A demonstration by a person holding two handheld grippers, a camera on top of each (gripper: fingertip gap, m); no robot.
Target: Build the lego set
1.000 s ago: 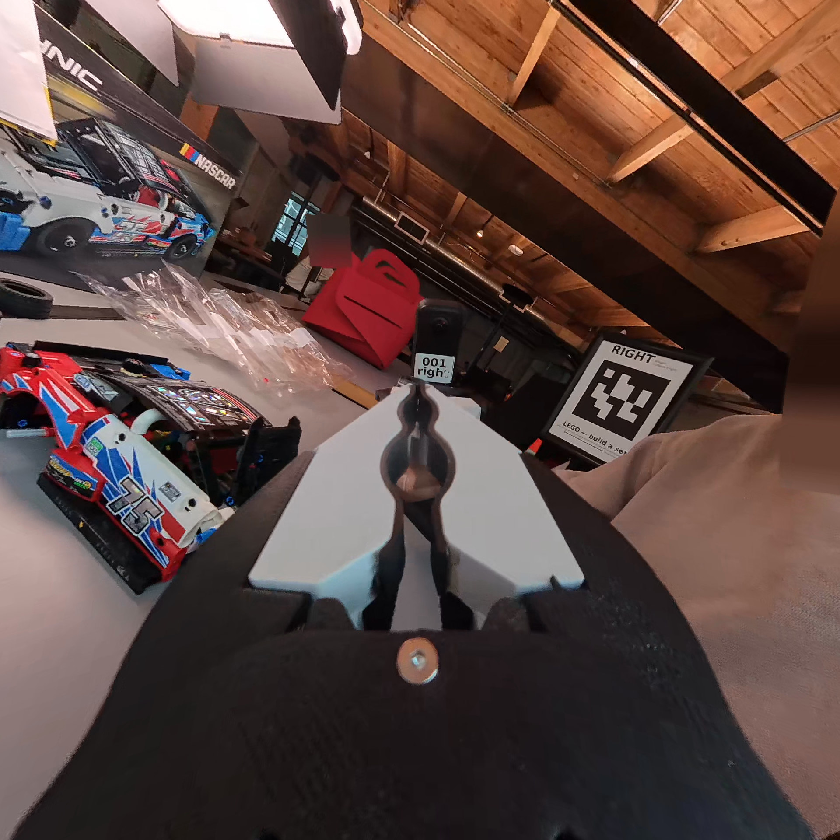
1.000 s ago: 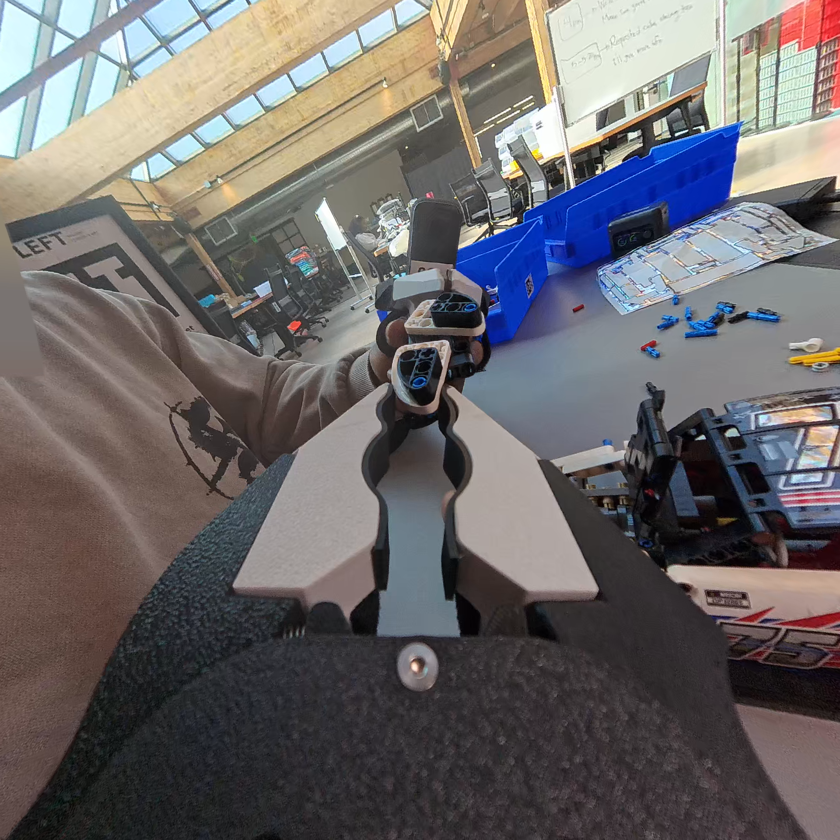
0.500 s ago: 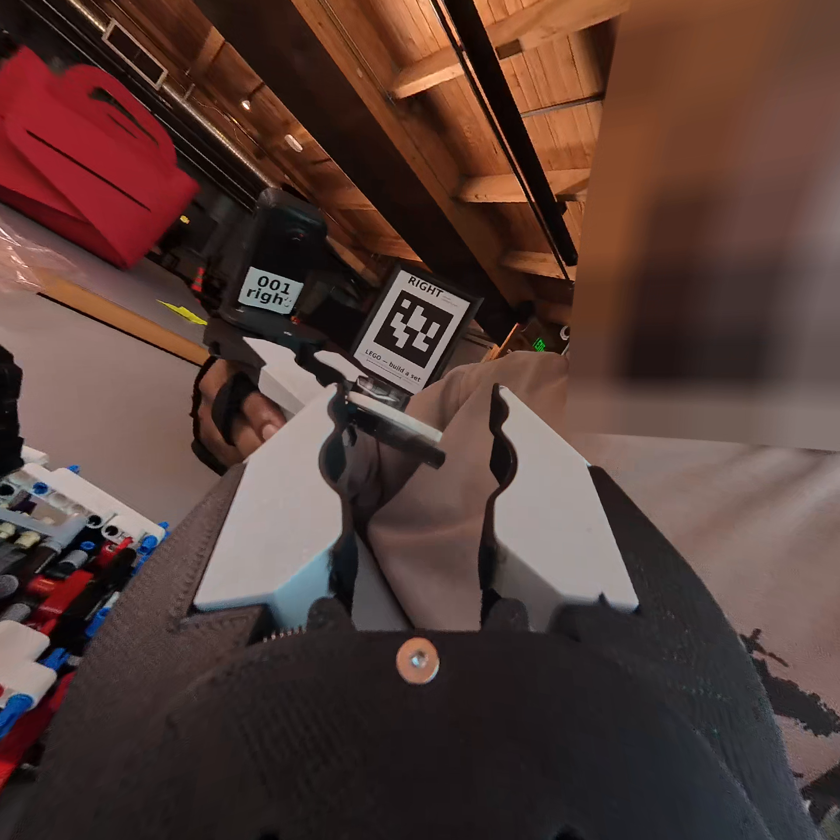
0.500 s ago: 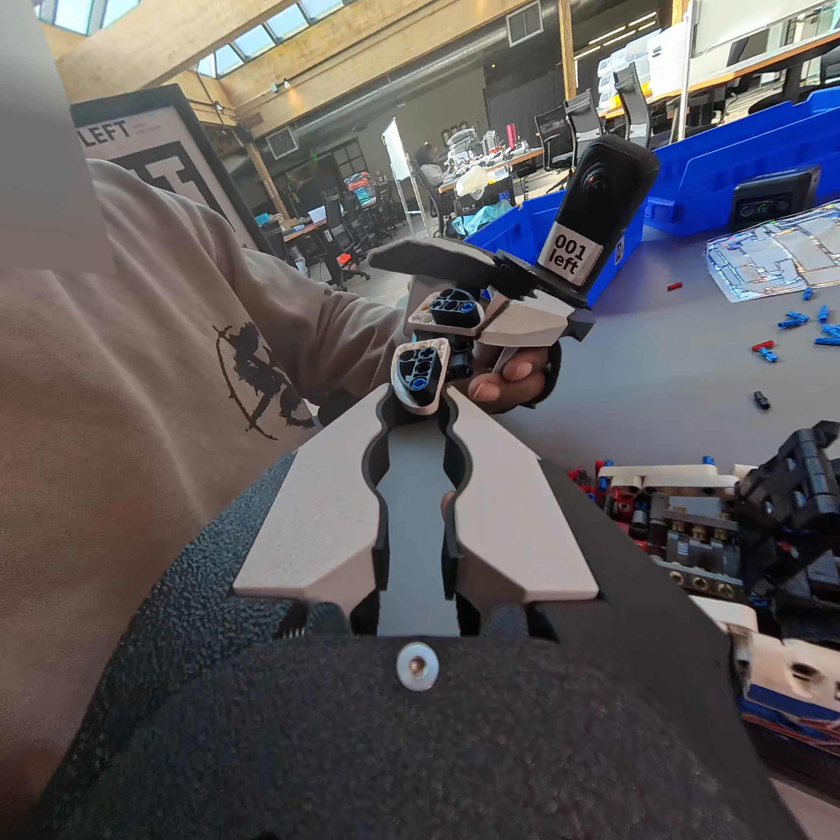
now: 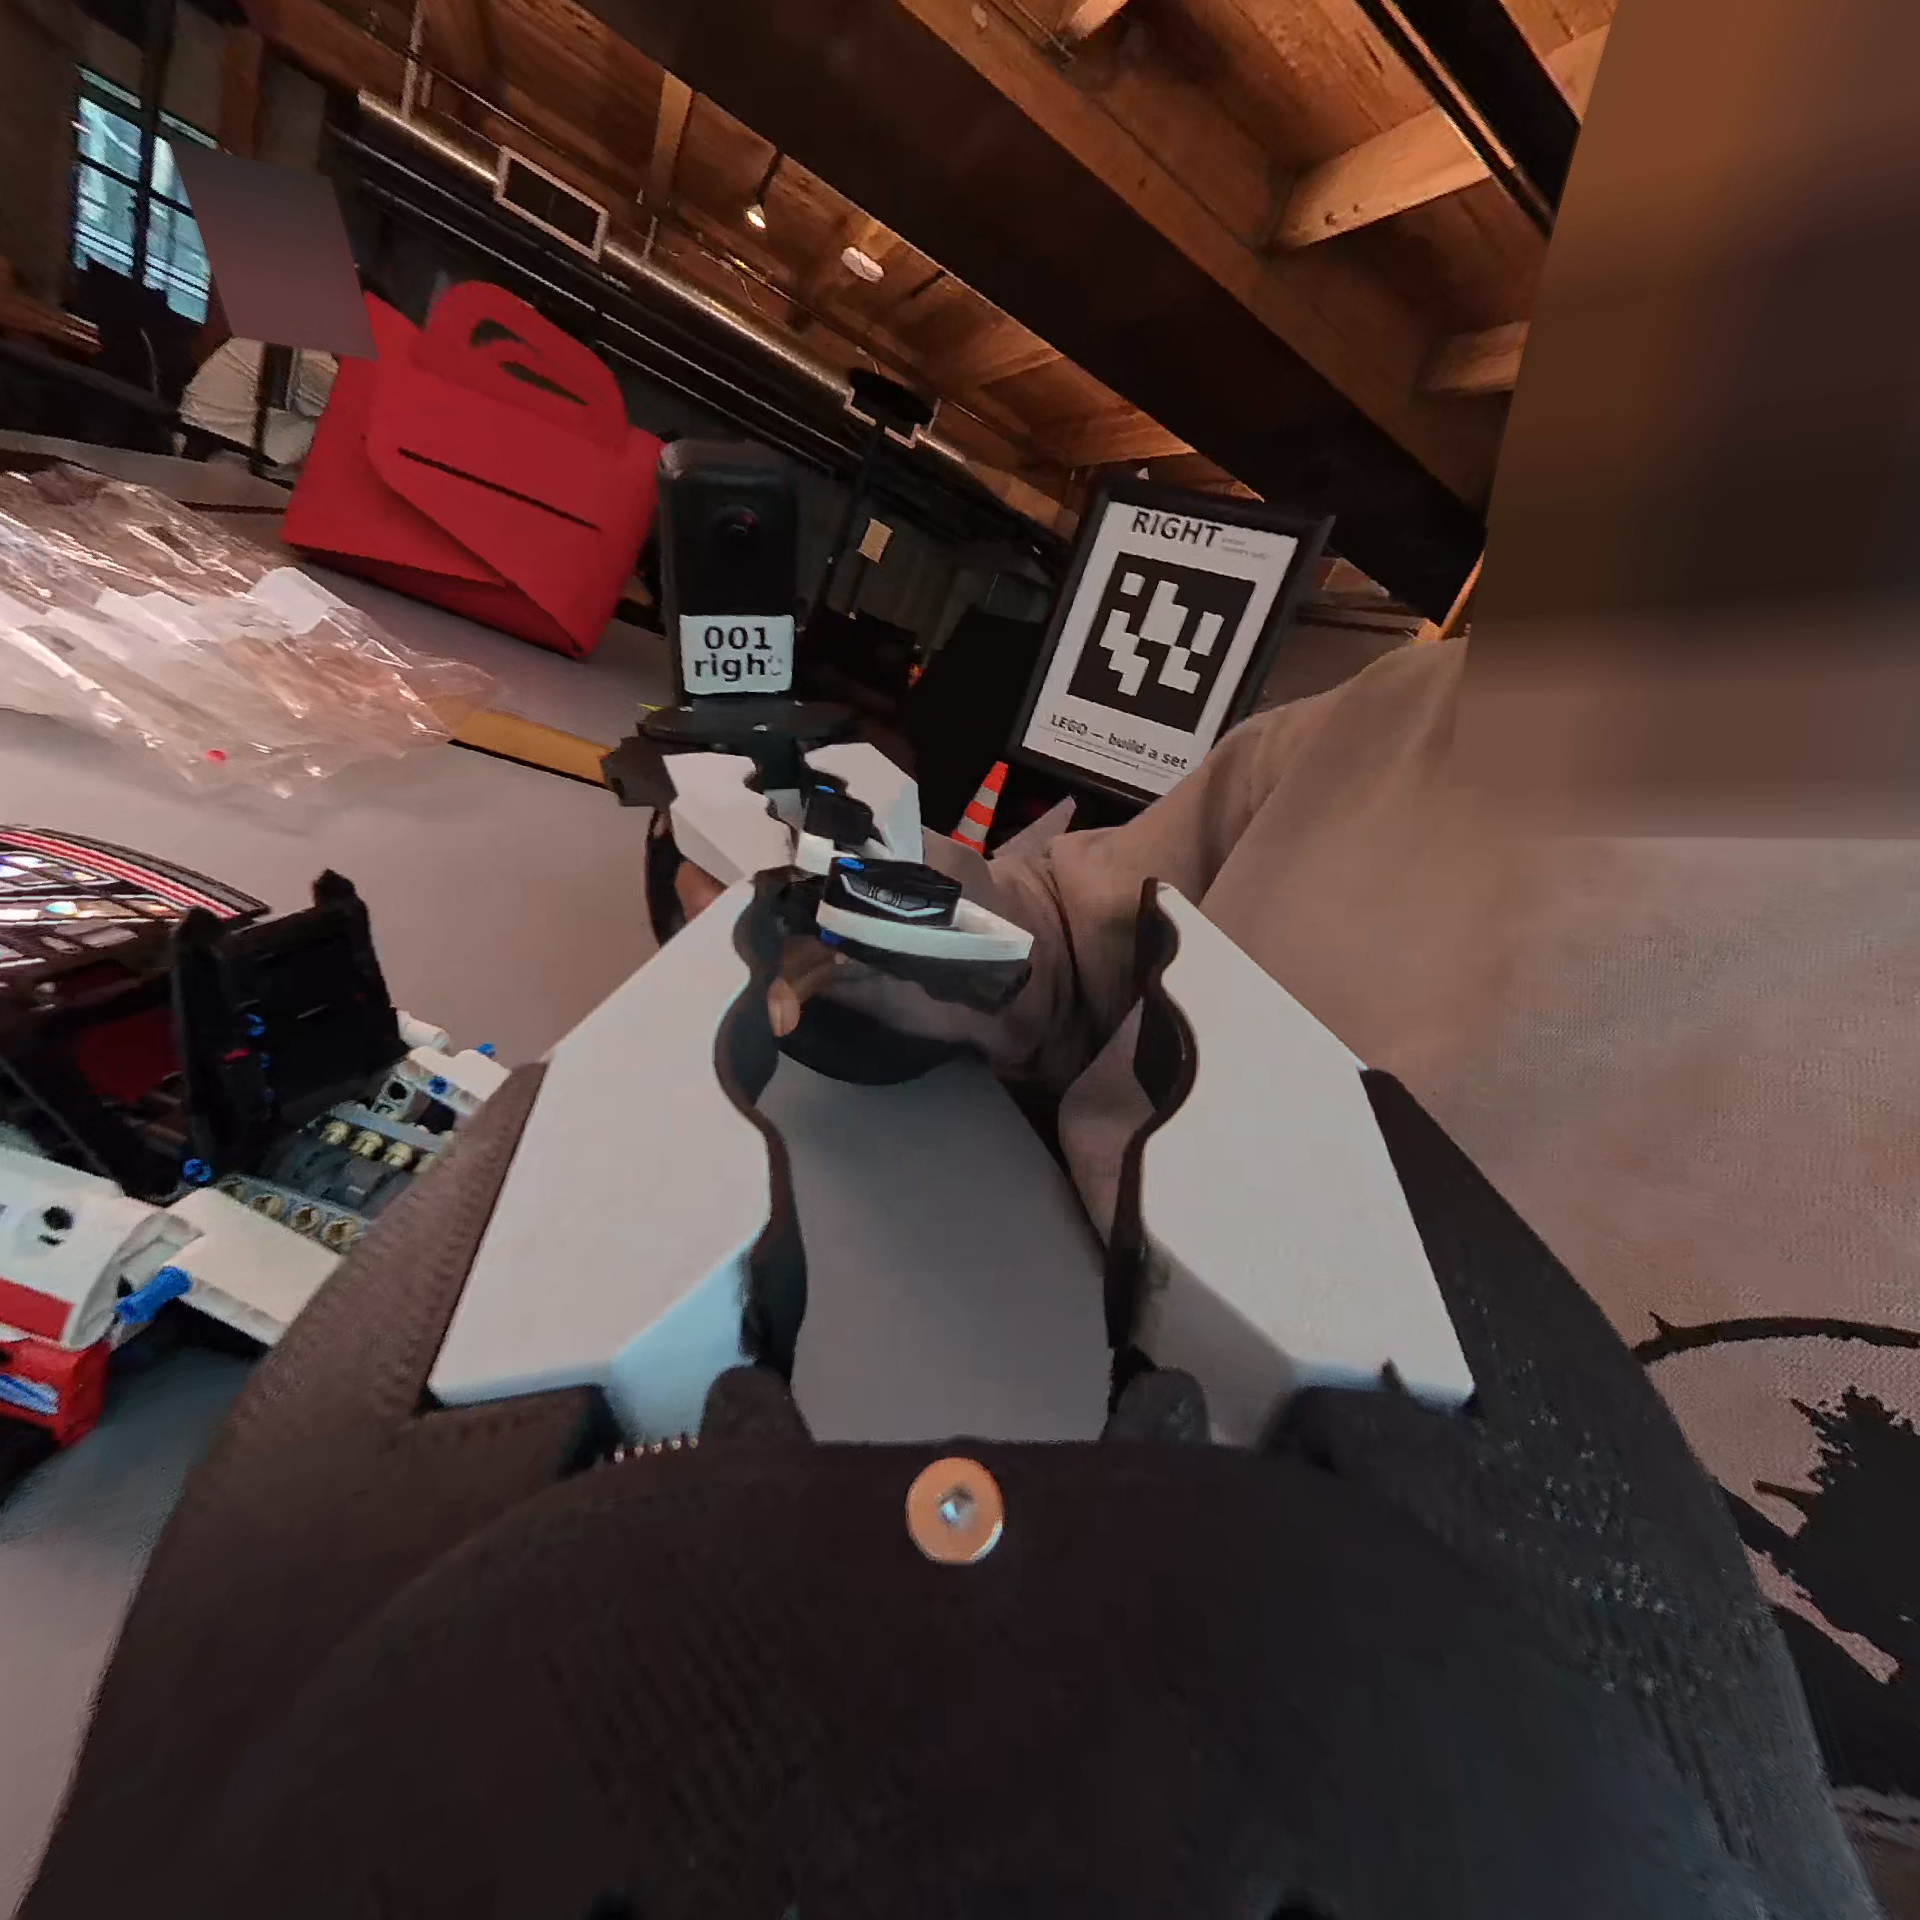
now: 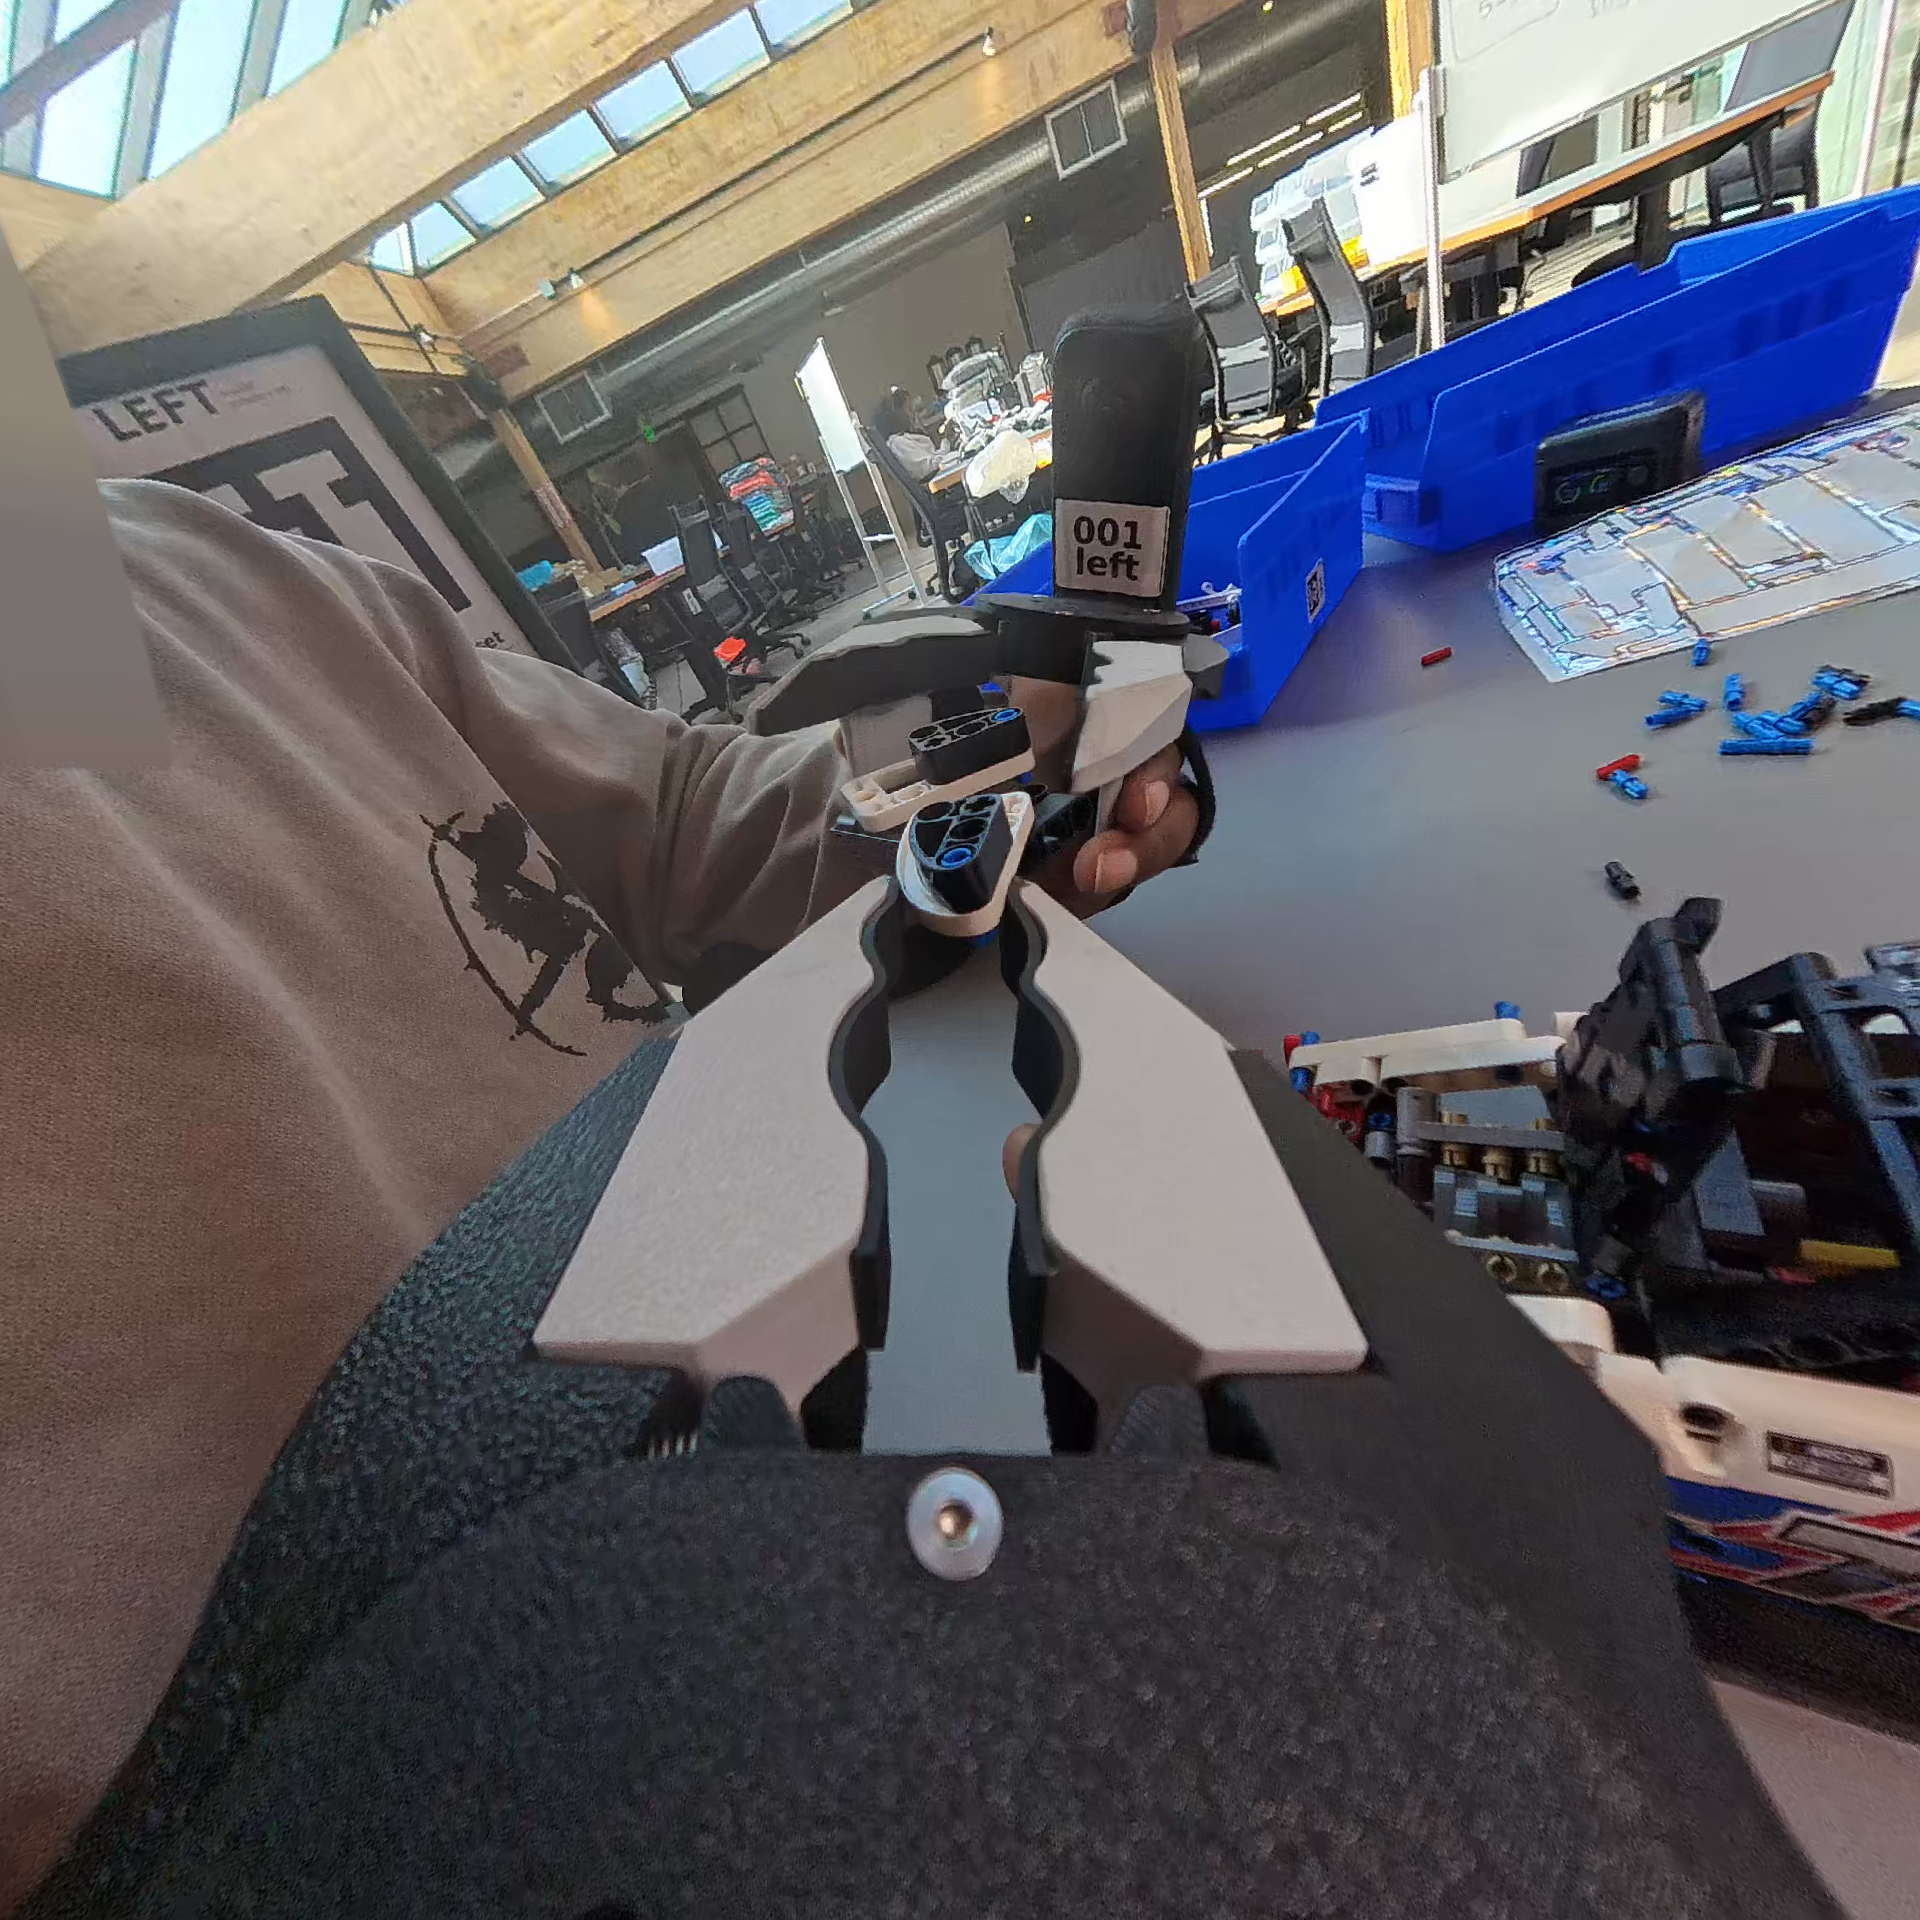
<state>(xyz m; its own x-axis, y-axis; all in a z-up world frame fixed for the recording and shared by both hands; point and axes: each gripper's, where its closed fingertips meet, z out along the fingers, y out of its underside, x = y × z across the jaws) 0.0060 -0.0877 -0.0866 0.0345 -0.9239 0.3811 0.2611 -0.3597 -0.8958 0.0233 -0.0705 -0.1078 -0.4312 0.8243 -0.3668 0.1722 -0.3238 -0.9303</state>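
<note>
1. Wooden beams and skylights overhead, and below them a grey worktop (image 6: 1351,935) strewn with build parts.
2. Right tongs (image 6: 951,914) are narrow, pinching a small white-and-black lego subassembly (image 6: 961,847) at the very tips, raised above the worktop in front of the person's beige sleeve (image 6: 623,769).
3. Left tongs (image 5: 951,914) stand wide apart with nothing gripped between them; the same subassembly sits close against the inner side of the left finger, and whether it touches is unclear.
4. Half-built lego race car (image 6: 1662,1195) lies on the worktop to the right in the right wrist view, black frame up, white and red panels lower down.
5. Loose blue pins (image 6: 1766,717) are scattered farther back, near a sticker sheet (image 6: 1714,561) and blue bins (image 6: 1662,343).
6. Left wrist view shows clear plastic bags (image 5: 208,665) and a red carton (image 5: 468,499) beyond the car.
</note>
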